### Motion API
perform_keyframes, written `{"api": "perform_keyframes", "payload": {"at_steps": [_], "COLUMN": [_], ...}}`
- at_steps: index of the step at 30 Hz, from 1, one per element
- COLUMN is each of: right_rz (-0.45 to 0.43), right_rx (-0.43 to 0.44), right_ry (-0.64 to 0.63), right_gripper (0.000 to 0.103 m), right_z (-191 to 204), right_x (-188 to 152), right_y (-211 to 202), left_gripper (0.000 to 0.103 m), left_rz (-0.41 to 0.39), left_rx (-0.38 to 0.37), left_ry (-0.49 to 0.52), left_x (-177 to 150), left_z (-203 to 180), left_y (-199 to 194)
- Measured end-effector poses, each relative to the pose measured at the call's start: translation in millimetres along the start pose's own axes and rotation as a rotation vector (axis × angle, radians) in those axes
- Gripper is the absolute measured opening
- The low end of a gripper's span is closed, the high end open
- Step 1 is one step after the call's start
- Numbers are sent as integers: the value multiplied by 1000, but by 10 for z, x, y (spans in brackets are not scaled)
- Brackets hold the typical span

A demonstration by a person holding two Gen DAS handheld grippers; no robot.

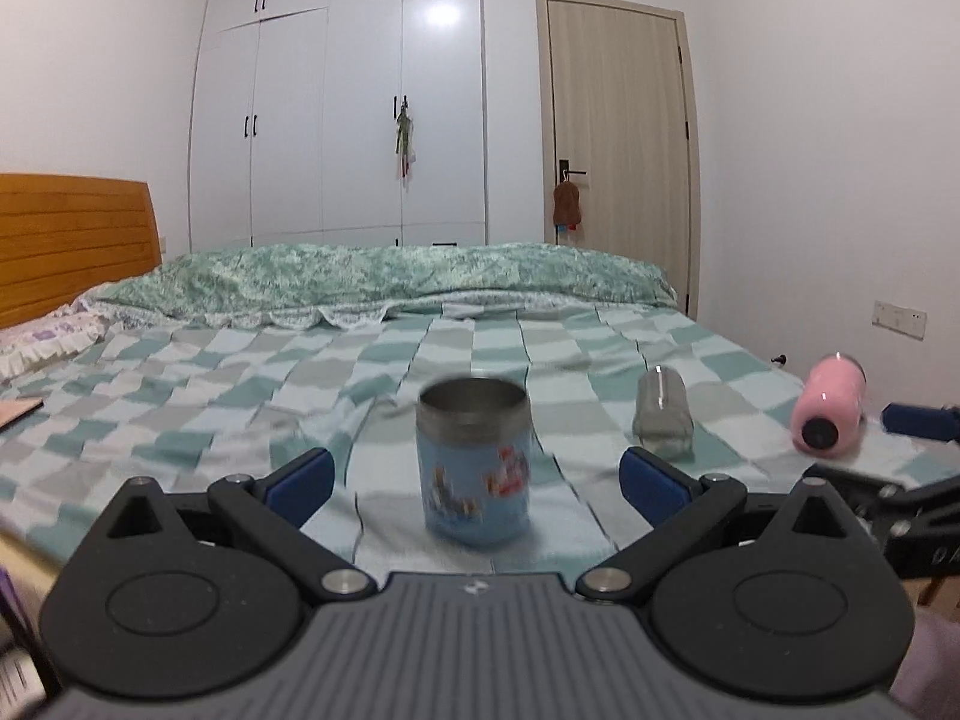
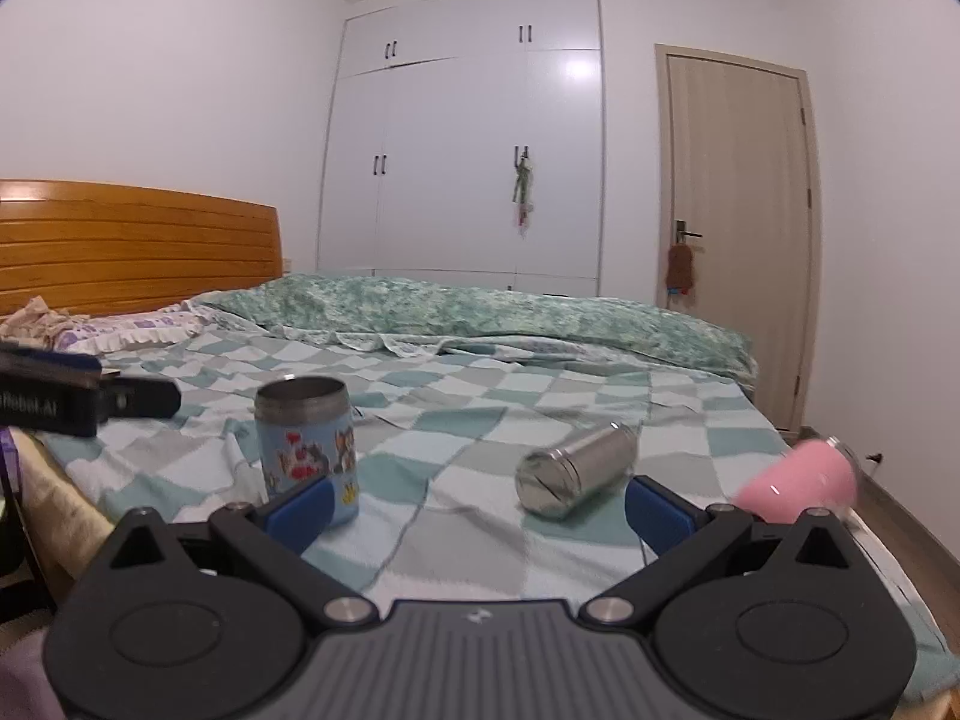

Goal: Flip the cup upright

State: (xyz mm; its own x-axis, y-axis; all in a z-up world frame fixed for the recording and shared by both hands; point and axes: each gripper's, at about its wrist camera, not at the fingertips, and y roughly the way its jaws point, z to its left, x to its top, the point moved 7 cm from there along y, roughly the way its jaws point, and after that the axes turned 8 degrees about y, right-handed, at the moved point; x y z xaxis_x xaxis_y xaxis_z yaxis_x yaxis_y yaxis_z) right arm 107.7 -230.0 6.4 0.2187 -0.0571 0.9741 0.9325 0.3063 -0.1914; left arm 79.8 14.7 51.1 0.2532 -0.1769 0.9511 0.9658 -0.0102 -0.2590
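A blue cartoon-print cup (image 1: 474, 462) with a steel rim stands upright on the checked bedspread, mouth up; it also shows in the right wrist view (image 2: 307, 450). My left gripper (image 1: 474, 483) is open, its blue pads wide on either side of the cup and just short of it. A steel cup (image 1: 662, 414) lies on its side to the right, also in the right wrist view (image 2: 573, 471). A pink cup (image 1: 831, 411) lies on its side at the bed's right edge, also in the right wrist view (image 2: 801, 486). My right gripper (image 2: 480, 507) is open and empty, in front of the steel cup.
The bed (image 1: 180, 396) has a wooden headboard (image 2: 138, 246) at left and a folded green quilt (image 1: 390, 282) at the back. White wardrobe (image 2: 468, 150) and a door (image 2: 738, 228) stand behind. The bed's right edge drops to the floor beside the pink cup.
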Motion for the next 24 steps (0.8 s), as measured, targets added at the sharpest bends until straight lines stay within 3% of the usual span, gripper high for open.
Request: {"api": "perform_keyframes", "payload": {"at_steps": [8, 13, 24], "right_rz": [-69, -107, -140], "right_rx": [-93, -117, -120], "right_ry": [36, 47, 46], "right_gripper": [103, 103, 103], "right_z": [-217, -330, -345], "right_x": [-299, -392, -438], "right_y": [-266, -288, -311], "left_gripper": [103, 103, 103], "left_rz": [-48, -122, -148], "left_rx": [50, 79, 91], "left_ry": [-45, -29, 10], "left_x": [-456, -544, -586], "left_z": [-99, -181, -259], "left_y": [-44, -37, -26]}}
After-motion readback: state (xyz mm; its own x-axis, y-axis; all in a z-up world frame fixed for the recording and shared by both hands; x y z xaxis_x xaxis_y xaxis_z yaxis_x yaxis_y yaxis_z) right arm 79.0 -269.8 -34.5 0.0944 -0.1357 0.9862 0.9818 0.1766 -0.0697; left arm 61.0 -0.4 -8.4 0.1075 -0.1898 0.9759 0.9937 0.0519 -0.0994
